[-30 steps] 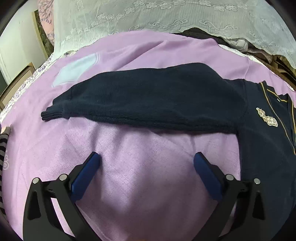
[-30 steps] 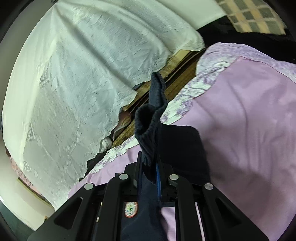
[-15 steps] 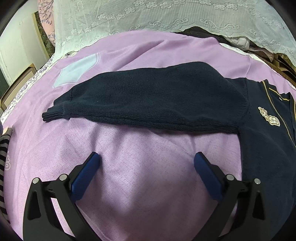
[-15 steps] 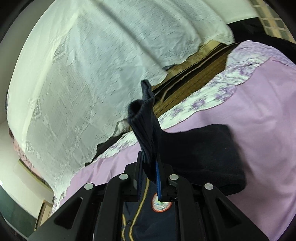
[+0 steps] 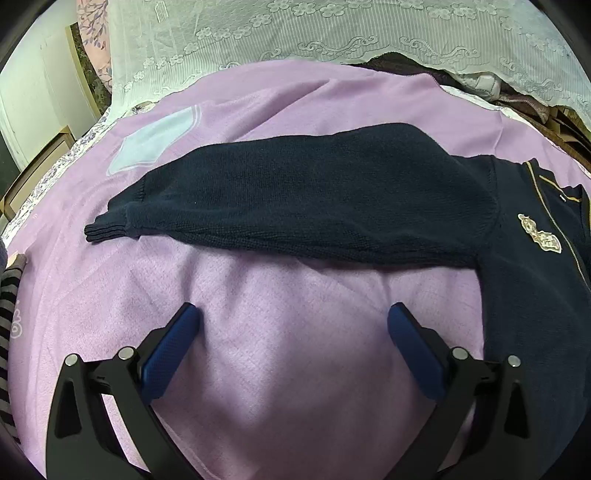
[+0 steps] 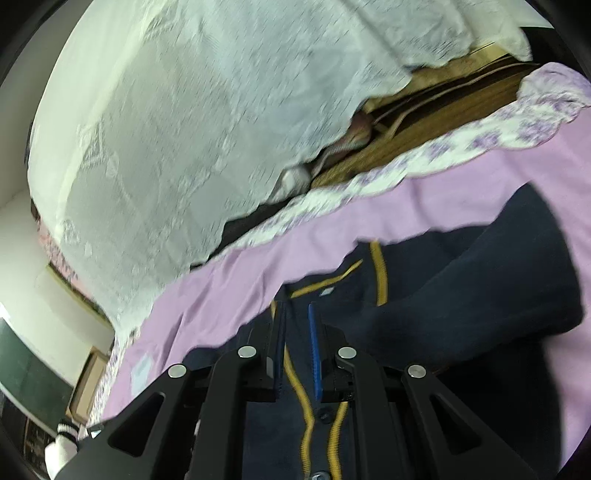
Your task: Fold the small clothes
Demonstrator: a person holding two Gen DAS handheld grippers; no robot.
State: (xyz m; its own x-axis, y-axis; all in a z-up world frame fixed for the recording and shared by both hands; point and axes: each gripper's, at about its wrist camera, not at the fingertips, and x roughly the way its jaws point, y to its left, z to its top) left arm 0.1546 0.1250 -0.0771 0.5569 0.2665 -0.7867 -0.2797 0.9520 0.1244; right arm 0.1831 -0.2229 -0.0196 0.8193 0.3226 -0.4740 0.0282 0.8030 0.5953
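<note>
A small navy knit cardigan (image 5: 528, 302) with gold trim and a chest badge (image 5: 539, 238) lies on a purple blanket (image 5: 288, 369). One sleeve (image 5: 295, 199) stretches out to the left, flat on the blanket. My left gripper (image 5: 293, 317) is wide open and empty, low over bare blanket just in front of that sleeve. In the right wrist view the cardigan's front (image 6: 354, 295) with its gold placket shows, and the other sleeve (image 6: 509, 280) lies folded across it at the right. My right gripper (image 6: 297, 314) hovers over the placket, slightly open with nothing between the pads.
White lace fabric (image 5: 332, 33) hangs along the far side of the bed. Dark wooden furniture (image 6: 443, 122) stands behind it. A pale patch (image 5: 155, 140) marks the blanket at the far left. A striped garment (image 5: 7, 314) lies at the left edge.
My right gripper held the other sleeve's cuff up in the air, carried it over the cardigan, and has let it go; the jaws have parted. The left gripper has barely moved.
</note>
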